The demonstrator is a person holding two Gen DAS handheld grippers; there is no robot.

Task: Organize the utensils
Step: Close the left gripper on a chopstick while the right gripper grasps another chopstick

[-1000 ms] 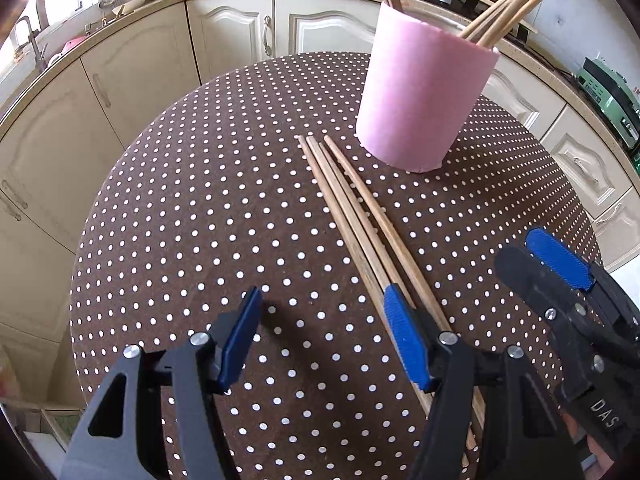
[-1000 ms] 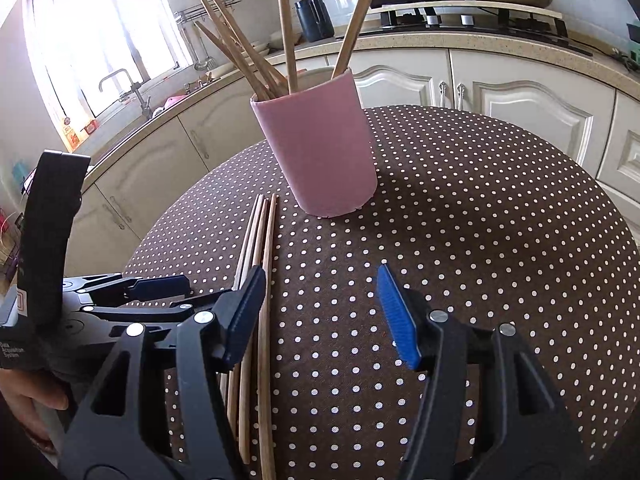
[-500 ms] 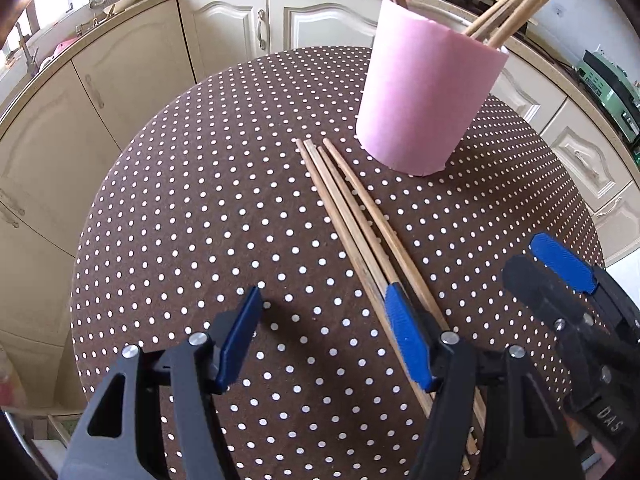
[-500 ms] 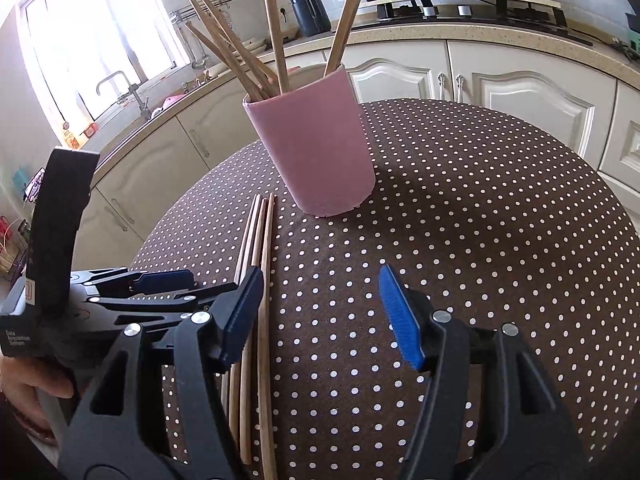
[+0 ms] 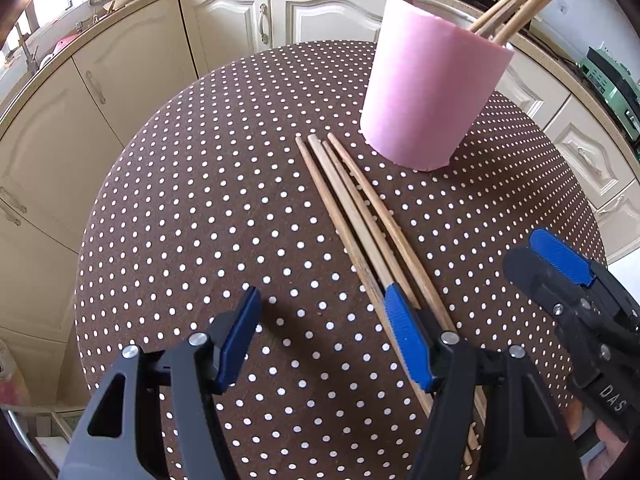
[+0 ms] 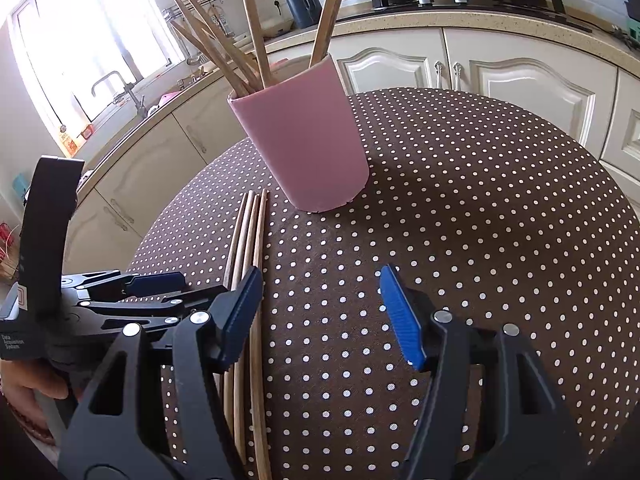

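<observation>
- the loose chopsticks (image 5: 352,208) run under the left gripper (image 5: 320,340), whose right finger hides their near ends.
- tops of the chopsticks in the pink holder (image 6: 304,140) are cut off by the top edge.
- the hand (image 6: 28,388) holding the left gripper shows only as fingertips at the edge.

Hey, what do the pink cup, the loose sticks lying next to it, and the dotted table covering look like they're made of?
Tall pink cup: looks like matte plastic or silicone; even colour, no glare, so the material is uncertain. Long tan chopsticks lying on the table: probably bamboo or wood; dull finish with faint grain streaks. Brown tablecloth with white dots: looks like woven fabric, matte, curving down over the round edge.
</observation>
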